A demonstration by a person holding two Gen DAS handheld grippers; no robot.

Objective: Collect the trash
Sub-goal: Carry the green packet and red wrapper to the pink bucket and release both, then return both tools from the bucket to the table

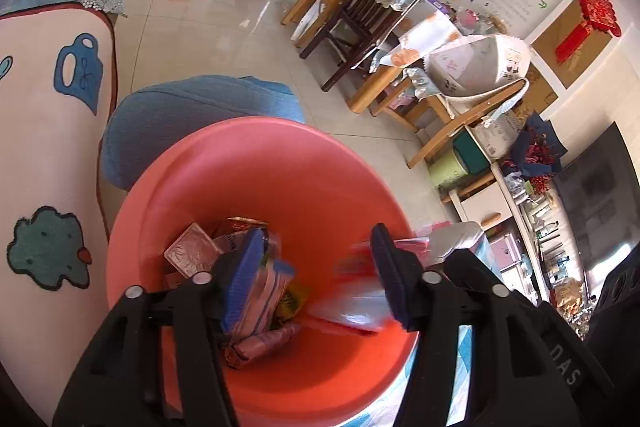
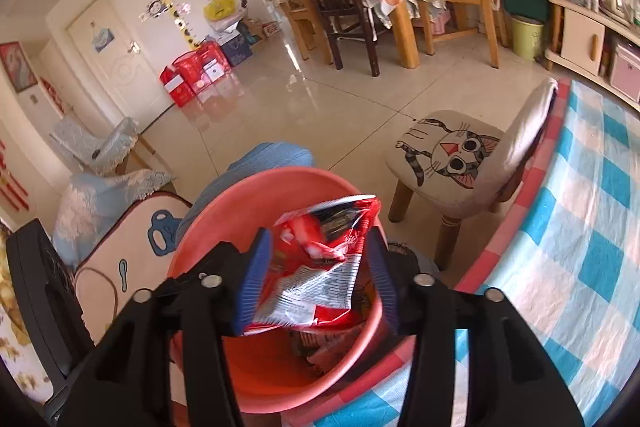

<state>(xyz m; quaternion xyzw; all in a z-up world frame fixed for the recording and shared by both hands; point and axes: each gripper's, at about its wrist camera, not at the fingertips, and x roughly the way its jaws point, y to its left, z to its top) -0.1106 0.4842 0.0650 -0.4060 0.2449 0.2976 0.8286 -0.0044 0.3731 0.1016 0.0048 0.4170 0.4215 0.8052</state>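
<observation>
Here we list: left gripper (image 1: 320,273), jaws parted and nothing pressed between them, poised over the pink bucket (image 1: 256,163); below and between its jaws lie wrappers (image 1: 256,287), and a blurred clear packet (image 1: 356,303) sits just inside its right jaw. Right gripper (image 2: 320,277), jaws likewise apart, with a red-and-white bag (image 2: 320,267) between them above the same bucket (image 2: 208,227). Whether its pads touch the bag we cannot tell.
</observation>
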